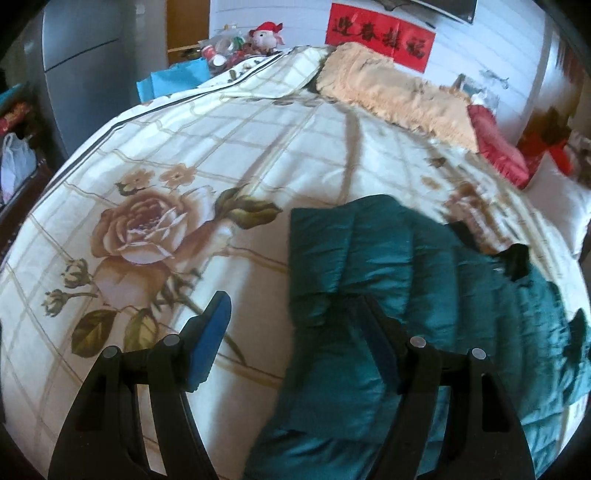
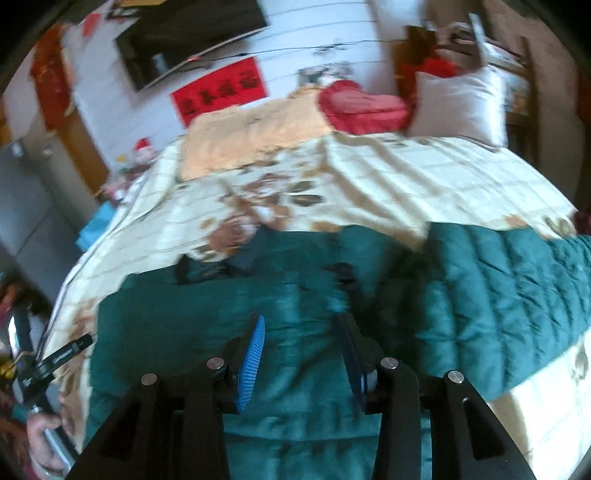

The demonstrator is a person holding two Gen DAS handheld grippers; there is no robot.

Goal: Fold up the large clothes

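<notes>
Bedroom, daylit, white panelled wall (image 1: 280,22).
Bed with rose-print quilt (image 1: 155,229); red banner (image 1: 380,38); wall-mounted television (image 2: 184,40); grey wardrobe (image 1: 85,62); white pillow (image 2: 458,107).

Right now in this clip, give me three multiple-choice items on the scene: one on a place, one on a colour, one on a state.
1. Where does the padded jacket lie?
A. on the floral bedspread
B. on the floor
C. on a chair

2. What colour is the heart-shaped cushion?
A. blue
B. red
C. green

3. How does the right gripper stand?
A. clamped on a pillow
B. holding a hanger
C. jaws apart over the jacket, gripping nothing

Answers:
1 A, the teal jacket is spread across the bedspread.
2 B, it shows red beside the white pillow.
3 C, both pads stand clear of the fabric.
</notes>
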